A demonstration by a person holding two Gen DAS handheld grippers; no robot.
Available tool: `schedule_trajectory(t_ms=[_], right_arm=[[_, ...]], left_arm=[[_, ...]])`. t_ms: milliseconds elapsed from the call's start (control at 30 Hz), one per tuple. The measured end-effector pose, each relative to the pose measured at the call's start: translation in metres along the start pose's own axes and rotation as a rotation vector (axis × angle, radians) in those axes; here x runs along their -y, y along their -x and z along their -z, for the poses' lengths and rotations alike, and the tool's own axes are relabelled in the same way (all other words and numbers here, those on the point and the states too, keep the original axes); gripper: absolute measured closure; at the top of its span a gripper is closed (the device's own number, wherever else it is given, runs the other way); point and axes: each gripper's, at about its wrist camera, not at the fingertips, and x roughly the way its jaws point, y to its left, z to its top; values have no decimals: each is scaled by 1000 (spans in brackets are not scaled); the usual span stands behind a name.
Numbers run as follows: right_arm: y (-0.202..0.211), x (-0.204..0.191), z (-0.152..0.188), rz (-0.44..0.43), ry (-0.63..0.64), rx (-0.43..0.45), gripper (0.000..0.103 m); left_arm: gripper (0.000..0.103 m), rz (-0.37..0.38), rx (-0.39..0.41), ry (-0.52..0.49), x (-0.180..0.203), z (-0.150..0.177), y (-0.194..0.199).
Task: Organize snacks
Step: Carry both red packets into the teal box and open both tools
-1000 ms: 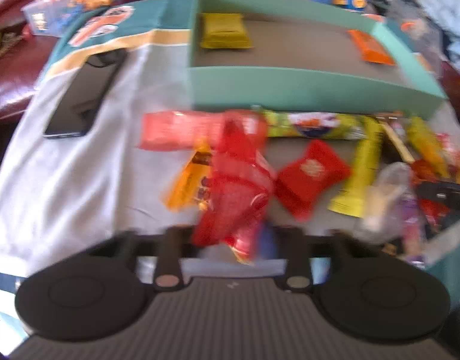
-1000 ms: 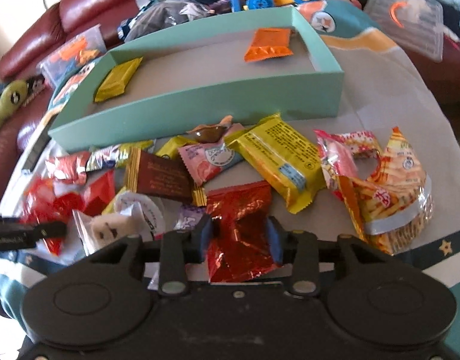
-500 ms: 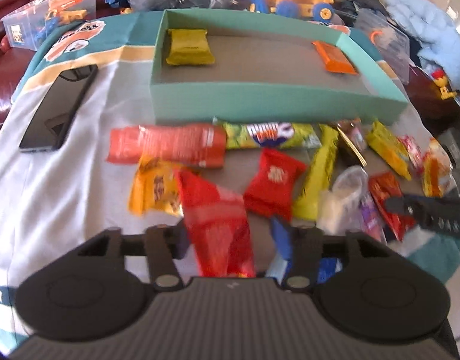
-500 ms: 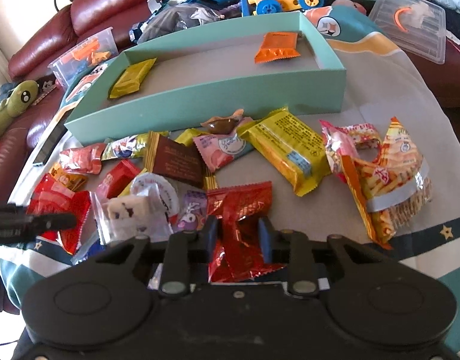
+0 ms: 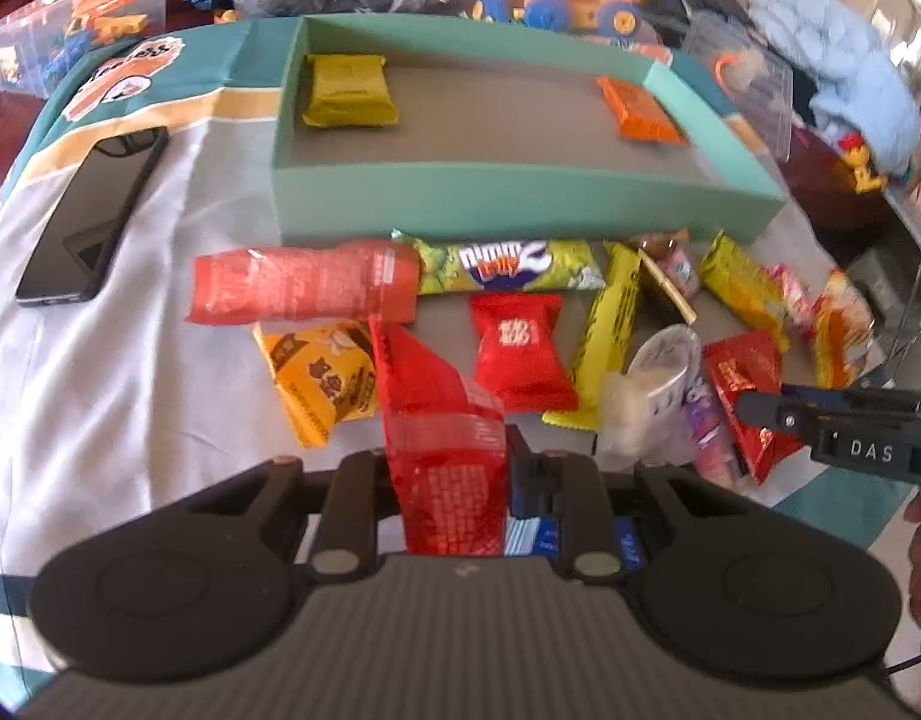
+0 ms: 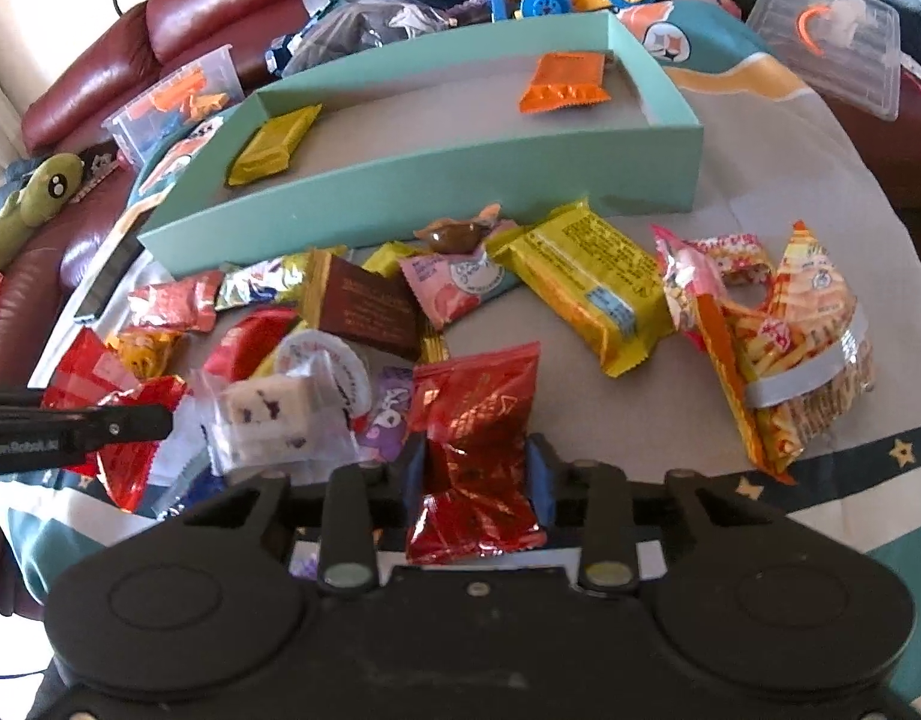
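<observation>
A teal box (image 5: 520, 204) stands at the back of the cloth, with a yellow packet (image 5: 349, 90) at its left end and an orange packet (image 5: 640, 111) at its right. My left gripper (image 5: 448, 456) is shut on a clear red snack bag (image 5: 436, 408), which sticks up and forward between the fingers. In the right wrist view, my right gripper (image 6: 478, 468) has a crinkled red foil packet (image 6: 478, 414) pinched between its blue pads, while its jaws are opening. Both grippers hang low over the snack pile in front of the teal box (image 6: 430, 180).
Loose snacks lie before the box: a long red packet (image 5: 304, 285), a green bar (image 5: 508, 261), a bag of sticks (image 6: 802, 348), a yellow packet (image 6: 592, 288). A black phone (image 5: 94, 216) lies left. Toys and a red sofa (image 6: 220, 0) are behind.
The left gripper let its fingers spread around the red bag half a second ago and has closed on it again. The right gripper keeps the red foil packet and has hardly moved.
</observation>
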Motion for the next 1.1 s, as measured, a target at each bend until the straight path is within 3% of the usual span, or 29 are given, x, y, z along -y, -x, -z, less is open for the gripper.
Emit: schedule_trajectory(t_ms=[233, 567, 800, 1100], right_arm=[[35, -1, -20, -40, -22, 91, 70], [37, 15, -108, -35, -76, 221, 70], [1, 44, -163, 12, -124, 211, 69], [-42, 59, -170, 54, -136, 158, 69]], left_arm=[[81, 34, 50, 6, -3, -19, 26], [81, 21, 157, 27, -15, -107, 24], [81, -13, 150, 41, -24, -169, -12], [80, -45, 88, 58, -35, -182, -56]])
